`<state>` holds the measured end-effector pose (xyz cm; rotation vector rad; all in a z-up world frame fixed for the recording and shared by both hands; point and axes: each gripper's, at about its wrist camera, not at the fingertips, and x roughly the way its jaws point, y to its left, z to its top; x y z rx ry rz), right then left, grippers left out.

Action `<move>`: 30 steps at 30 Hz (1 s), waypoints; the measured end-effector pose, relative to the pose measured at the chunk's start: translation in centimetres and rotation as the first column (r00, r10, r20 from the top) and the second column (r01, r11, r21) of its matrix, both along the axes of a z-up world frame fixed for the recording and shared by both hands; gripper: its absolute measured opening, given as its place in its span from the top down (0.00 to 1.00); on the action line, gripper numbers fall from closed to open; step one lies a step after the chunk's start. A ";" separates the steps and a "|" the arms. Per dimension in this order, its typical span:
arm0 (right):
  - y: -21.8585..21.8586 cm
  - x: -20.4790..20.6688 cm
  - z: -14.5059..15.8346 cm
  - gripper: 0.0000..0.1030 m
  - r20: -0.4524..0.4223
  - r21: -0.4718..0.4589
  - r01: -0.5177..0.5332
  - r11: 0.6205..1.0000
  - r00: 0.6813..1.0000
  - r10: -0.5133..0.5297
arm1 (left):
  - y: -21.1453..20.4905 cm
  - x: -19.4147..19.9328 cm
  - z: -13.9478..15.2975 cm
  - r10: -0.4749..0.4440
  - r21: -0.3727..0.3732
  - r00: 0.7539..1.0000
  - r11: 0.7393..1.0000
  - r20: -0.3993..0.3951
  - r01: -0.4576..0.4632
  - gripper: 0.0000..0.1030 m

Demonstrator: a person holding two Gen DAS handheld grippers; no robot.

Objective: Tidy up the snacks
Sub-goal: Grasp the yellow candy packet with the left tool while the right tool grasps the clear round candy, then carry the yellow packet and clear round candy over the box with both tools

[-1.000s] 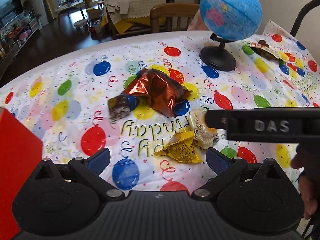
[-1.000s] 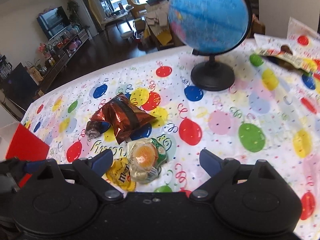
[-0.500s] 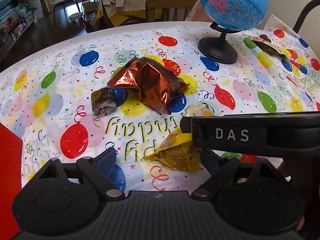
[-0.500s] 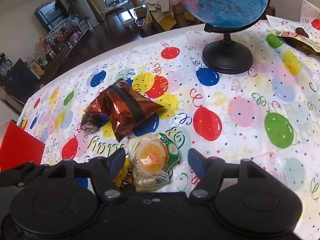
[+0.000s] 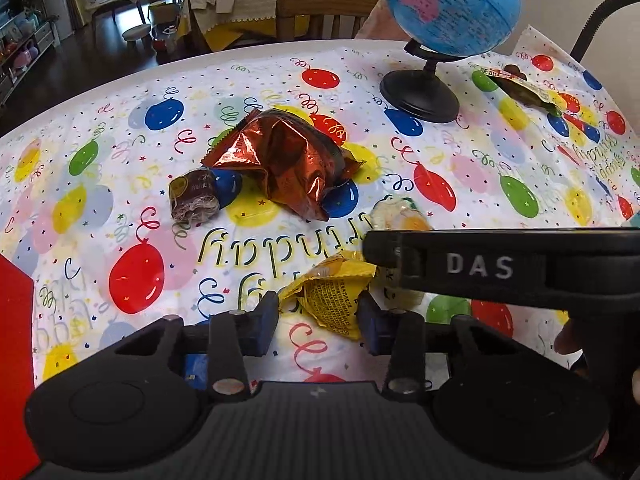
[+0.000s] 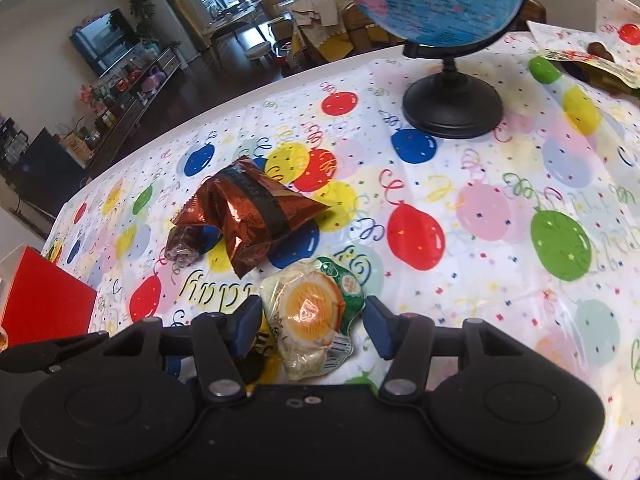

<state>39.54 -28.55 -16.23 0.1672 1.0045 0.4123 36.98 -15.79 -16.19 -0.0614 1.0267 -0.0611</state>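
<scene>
Surface (image 5: 460, 184) wears a balloon-print birthday cloth. Globe (image 5: 452, 4) on a black stand at far right. Red box (image 5: 14, 344) at the near left edge. Crumpled copper foil bag (image 5: 284, 164) mid-surface, small brown wrapped cake (image 5: 194, 200) touching its left side. Left gripper (image 5: 318, 322): jaws closing, yellow candy packet (image 5: 332, 300) between them, pads at its edges. Right gripper (image 6: 312, 326): jaws closing around the clear-wrapped orange-topped snack (image 6: 310, 316), left pad at its edge, right pad just clear. Both snacks lie near, side by side.
</scene>
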 end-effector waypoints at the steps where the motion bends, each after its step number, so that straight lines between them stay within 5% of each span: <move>1: -0.2 -0.2 0.1 0.48 0.001 0.003 0.007 1.000 1.000 -0.007 | 0.0 -0.1 0.1 0.000 -0.001 1.000 1.000 0.001 0.000 0.61; 13: -2.2 -3.9 2.4 0.48 0.025 0.031 0.042 0.999 0.999 -0.043 | 1.3 -2.8 1.7 0.049 -0.001 0.999 0.999 -0.017 -0.049 0.62; 30: 0.4 -11.3 8.6 0.48 0.106 0.042 -0.009 0.999 0.994 0.005 | 5.4 -9.8 8.5 0.081 -0.021 0.996 0.997 0.046 -0.080 0.62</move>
